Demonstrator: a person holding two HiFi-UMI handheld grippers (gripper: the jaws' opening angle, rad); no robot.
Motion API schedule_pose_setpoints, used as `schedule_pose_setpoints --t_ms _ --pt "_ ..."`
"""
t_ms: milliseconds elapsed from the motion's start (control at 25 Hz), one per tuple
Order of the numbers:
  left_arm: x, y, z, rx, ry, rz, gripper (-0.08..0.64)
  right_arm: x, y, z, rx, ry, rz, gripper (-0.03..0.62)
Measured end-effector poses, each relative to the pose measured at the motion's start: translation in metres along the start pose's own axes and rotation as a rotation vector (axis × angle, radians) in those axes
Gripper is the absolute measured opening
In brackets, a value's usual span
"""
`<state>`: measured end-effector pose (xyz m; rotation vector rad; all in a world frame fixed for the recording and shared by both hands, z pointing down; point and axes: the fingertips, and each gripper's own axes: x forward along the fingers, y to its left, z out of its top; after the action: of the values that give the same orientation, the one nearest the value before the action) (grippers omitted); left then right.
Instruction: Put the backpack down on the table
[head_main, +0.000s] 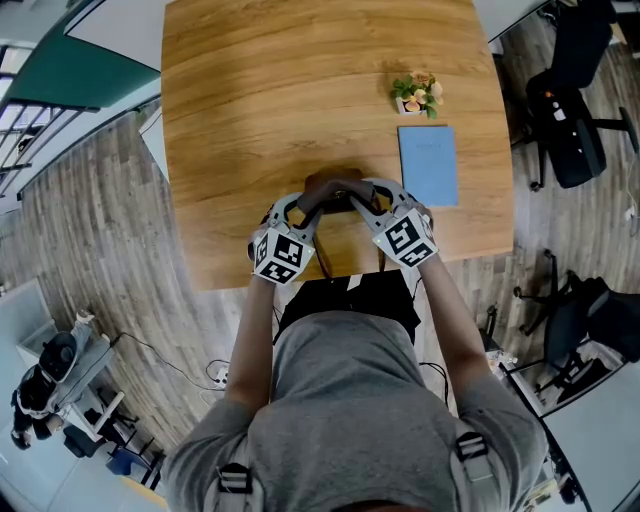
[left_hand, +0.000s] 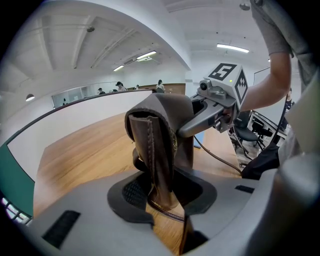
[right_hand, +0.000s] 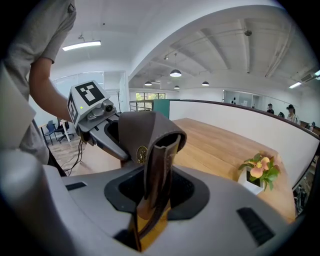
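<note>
While the person stands at the near edge of the wooden table (head_main: 250, 100), the left gripper (head_main: 312, 203) and the right gripper (head_main: 366, 203) meet over the brown backpack (head_main: 335, 187), which is on the table right at that edge and mostly hidden under them. Each gripper has the backpack's leather strap (left_hand: 158, 145) standing between its jaws, but the jaws are apart and do not squeeze it. Farther back on the right lie a blue book (head_main: 428, 165) and then a little pot of flowers (head_main: 417, 94).

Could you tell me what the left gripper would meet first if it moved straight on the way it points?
The brown strap standing between the left gripper's jaws; behind it, probably the right gripper.
</note>
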<state>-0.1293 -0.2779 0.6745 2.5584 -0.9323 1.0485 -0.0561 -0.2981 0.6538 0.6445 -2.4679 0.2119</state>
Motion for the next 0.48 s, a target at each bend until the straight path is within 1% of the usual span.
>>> schedule_pose_setpoints --t_ms 200,480 --pt "0.0047 0.0006 -0.0053 0.009 0.018 0.001 0.135 0.0042 -0.0017 -0.0059 -0.005 0.020 -0.006 0.114" --pt "0.0057 0.0014 -0.0070 -0.009 0.005 -0.018 0.139 0.0057 -0.0043 -0.0066 0.015 0.015 -0.015 0.126"
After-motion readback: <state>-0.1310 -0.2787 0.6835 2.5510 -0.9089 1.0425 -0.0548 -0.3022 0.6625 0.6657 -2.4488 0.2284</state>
